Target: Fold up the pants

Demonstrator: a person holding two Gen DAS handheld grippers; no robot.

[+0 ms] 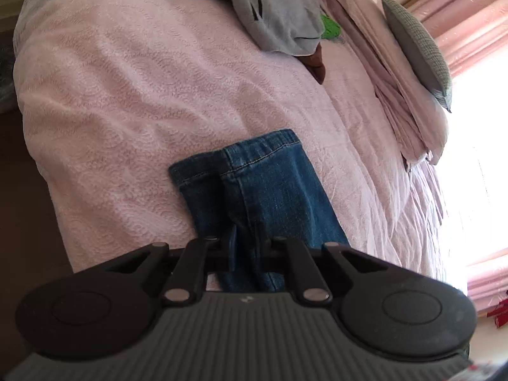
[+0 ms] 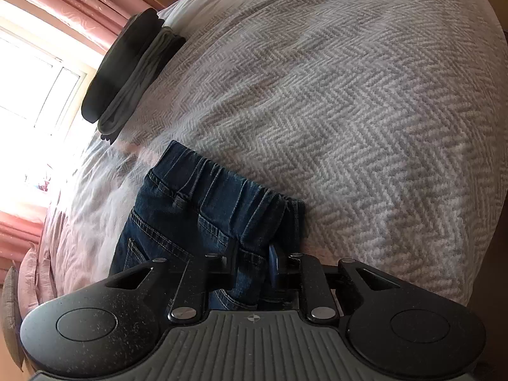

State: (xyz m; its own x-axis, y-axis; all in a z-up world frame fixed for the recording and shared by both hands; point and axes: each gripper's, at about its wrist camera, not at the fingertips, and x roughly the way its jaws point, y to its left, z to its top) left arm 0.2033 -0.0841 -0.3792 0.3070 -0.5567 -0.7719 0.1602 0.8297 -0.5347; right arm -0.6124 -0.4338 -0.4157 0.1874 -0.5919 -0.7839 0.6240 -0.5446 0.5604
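Near the bed's front edge, the jeans (image 1: pixel 254 184) lie across the pink quilt (image 1: pixel 133 95), with their leg hems pointing toward the middle of the bed in my left view and the gathered elastic waistband reaching onto the grey herringbone blanket (image 2: pixel 365 111) in my right view. My left gripper (image 1: pixel 246 244) is nearly pressed together and pinches a ridge of denim on the leg end; my right gripper (image 2: pixel 257 263) pinches bunched cloth just under the waistband, its jaws a little apart around the thicker fabric.

I judge the step in hand to be bringing one end over the other. To do it well I want both pinches to hold every layer, so I keep the pressure firm and lift both ends evenly, keeping the denim taut between my hands so no crease forms mid-leg. I should lay hems square onto the waistband, edges matched, then flatten before letting go.

A grey garment (image 1: pixel 273 16) sits at the far edge of the bed, and folded dark clothes (image 2: pixel 127 73) lie toward the window side, both well apart from the jeans, so my working space is free.
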